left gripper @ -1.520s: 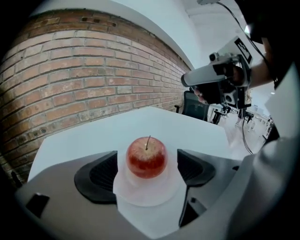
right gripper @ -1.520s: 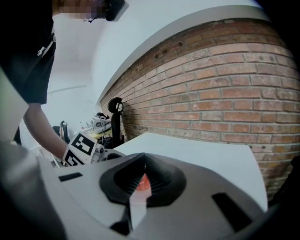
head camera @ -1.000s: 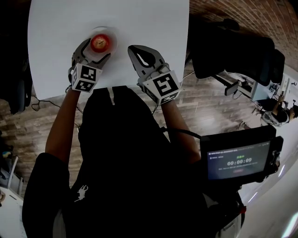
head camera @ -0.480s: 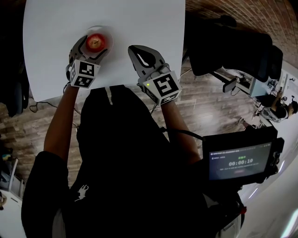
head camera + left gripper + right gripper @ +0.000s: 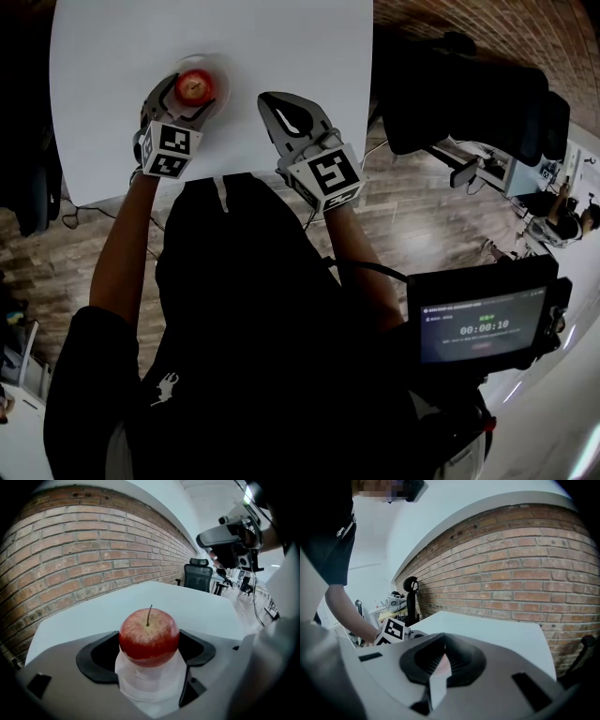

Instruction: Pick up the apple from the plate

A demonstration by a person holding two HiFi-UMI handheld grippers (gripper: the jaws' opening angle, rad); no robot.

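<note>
A red apple [image 5: 149, 637], stem up, sits on a small white plate [image 5: 217, 67] near the front left of a white surface [image 5: 281, 47]. The person's left tool [image 5: 195, 91] reaches over the plate with its jaws set wide on either side of the fruit. They have just been closing, with the apple between them, though the dark pads are not seen pressing on it and the apple rests on the plate. The right tool [image 5: 266, 99] lies on bare surface just right of the plate, apart from it, with its jaws drawn together on nothing. Each tool carries a marker cube, the left one [image 5: 167, 150] and the right one [image 5: 325, 178], near the surface's front edge. A brick wall [image 5: 70, 550] runs behind the surface, a black office chair [image 5: 197, 576] stands beyond its far end, and wood-plank floor [image 5: 422, 216] shows to the right.
</note>
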